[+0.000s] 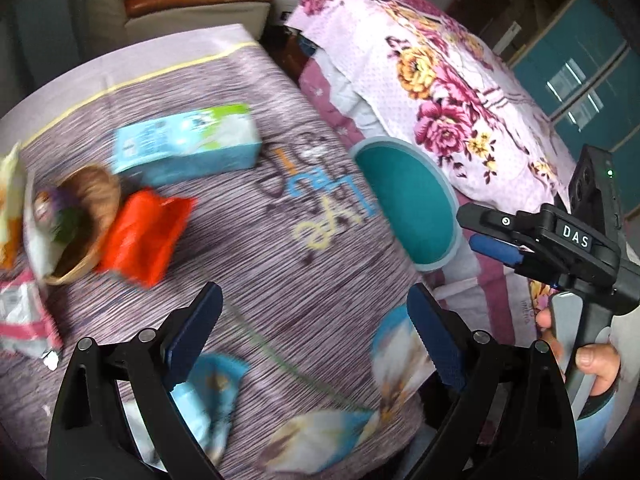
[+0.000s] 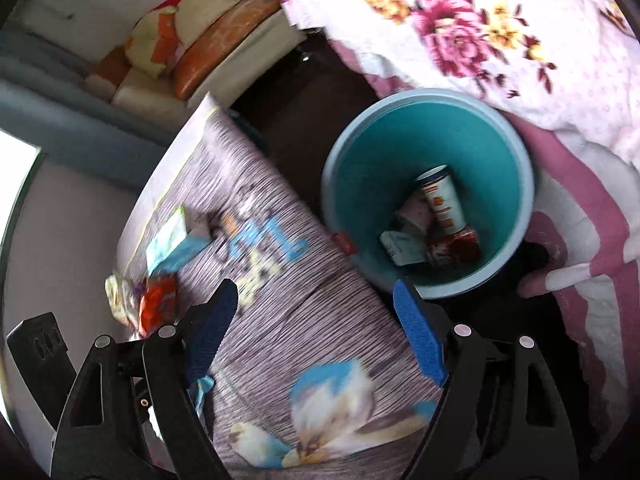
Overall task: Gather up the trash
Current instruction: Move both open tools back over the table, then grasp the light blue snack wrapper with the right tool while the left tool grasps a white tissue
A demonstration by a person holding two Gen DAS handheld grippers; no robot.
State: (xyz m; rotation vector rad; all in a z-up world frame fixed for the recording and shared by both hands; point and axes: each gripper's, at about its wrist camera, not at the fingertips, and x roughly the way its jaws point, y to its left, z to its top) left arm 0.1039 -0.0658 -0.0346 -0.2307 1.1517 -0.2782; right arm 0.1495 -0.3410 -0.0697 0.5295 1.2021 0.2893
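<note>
The table under its striped cloth carries the trash left to collect, bunched at its far end: a blue carton, an orange wrapper against a small basket, and what look like more packets at the blurred edge. The teal bin stands off the table's edge beside the bed, so a drop clears the rim easily; it already holds a cup and scraps. The left gripper and the right gripper both hover wide and empty
</note>
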